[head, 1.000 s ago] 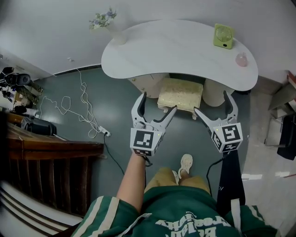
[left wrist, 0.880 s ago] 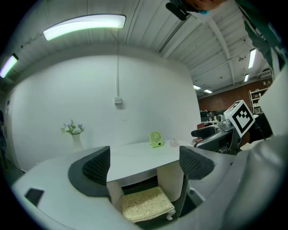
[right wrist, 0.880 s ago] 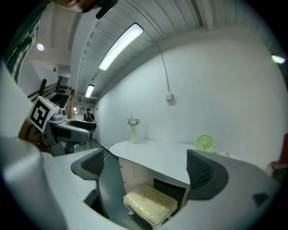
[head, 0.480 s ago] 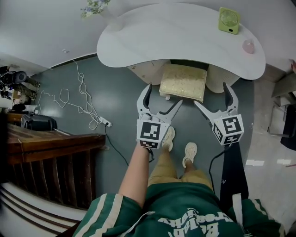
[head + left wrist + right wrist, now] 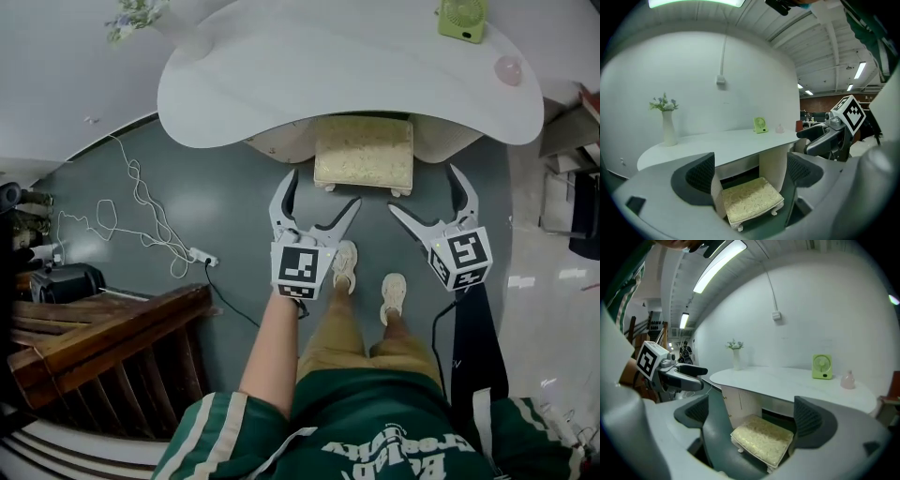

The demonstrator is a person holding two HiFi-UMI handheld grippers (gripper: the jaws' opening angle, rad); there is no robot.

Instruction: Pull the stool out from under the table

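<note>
Compared with a second ago, both shoes [image 5: 344, 265] are now seen planted on the floor just behind the grippers, and the stool is brought nearer. The approach is judged nearly finished, with no grasp made yet. The left hand-held gripper [image 5: 323, 192] is held with its jaws spread wide and nothing between them. The right hand-held gripper [image 5: 424, 190] is likewise wide and empty, and nothing is touched by either. Beyond them, the stool [image 5: 364, 153] is found with its far part tucked under the white tabletop [image 5: 281, 75], its near edge and front legs exposed.
</note>
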